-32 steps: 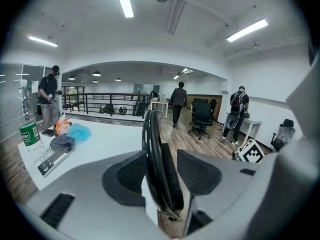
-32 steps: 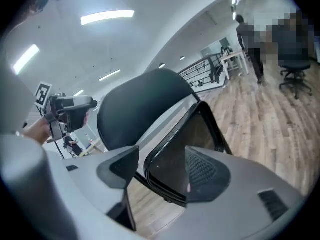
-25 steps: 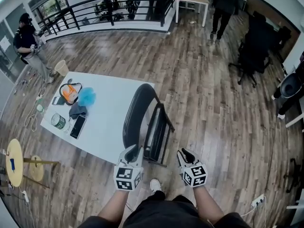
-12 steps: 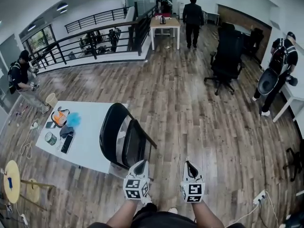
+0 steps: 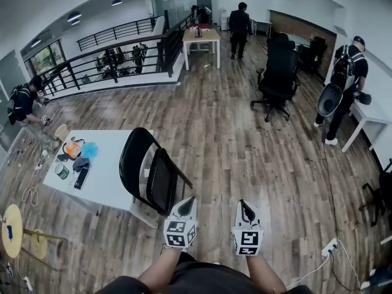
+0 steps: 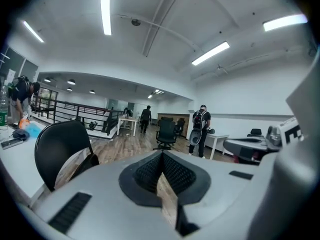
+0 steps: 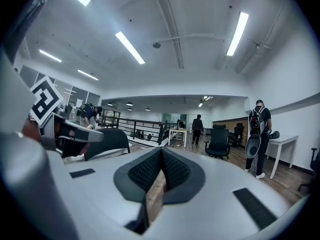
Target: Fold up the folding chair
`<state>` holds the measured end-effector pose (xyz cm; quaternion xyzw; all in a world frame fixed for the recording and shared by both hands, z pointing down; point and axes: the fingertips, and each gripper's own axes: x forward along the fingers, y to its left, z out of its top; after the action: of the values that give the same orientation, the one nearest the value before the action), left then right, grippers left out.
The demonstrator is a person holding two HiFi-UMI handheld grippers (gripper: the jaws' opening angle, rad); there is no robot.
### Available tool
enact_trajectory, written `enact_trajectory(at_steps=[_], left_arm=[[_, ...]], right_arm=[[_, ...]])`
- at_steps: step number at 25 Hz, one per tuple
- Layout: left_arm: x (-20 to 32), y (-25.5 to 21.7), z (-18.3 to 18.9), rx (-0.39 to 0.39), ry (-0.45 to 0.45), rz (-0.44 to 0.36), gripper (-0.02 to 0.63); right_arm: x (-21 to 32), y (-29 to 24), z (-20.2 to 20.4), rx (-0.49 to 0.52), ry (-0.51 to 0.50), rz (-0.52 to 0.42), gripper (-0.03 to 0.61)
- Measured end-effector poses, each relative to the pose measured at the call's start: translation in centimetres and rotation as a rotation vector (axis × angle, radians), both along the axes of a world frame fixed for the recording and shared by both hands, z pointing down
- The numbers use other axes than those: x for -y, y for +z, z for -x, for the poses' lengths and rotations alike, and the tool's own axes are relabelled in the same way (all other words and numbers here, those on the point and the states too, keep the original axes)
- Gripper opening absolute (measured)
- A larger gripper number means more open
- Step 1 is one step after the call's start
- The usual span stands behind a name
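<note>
While the person is stepping back from the white table, the folding chair is leaning at the table's right edge with seat and back flat together, so the folding is looking finished to me. A second ago both grippers were just beside the chair. Now the left gripper and the right gripper are hovering near the person, apart from the chair, each with jaws pressed together on nothing. At the table's left end an orange pouch and a small round tin are lying; their contents I cannot tell.
</note>
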<state>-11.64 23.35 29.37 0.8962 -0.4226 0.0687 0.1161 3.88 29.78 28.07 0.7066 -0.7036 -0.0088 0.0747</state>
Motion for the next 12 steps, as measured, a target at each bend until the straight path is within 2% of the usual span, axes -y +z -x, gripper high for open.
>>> enact_trajectory(at_steps=[5, 12], left_arm=[[-1.0, -1.5, 0.1, 0.017, -0.008, -0.048, 0.006], [-2.4, -1.0, 0.4, 0.036, -0.007, -0.034, 0.005]], right_arm=[[-1.2, -0.6, -0.6, -0.005, 0.007, -0.01, 0.014], [-1.6, -0.5, 0.0, 0.002, -0.009, -0.008, 0.014]])
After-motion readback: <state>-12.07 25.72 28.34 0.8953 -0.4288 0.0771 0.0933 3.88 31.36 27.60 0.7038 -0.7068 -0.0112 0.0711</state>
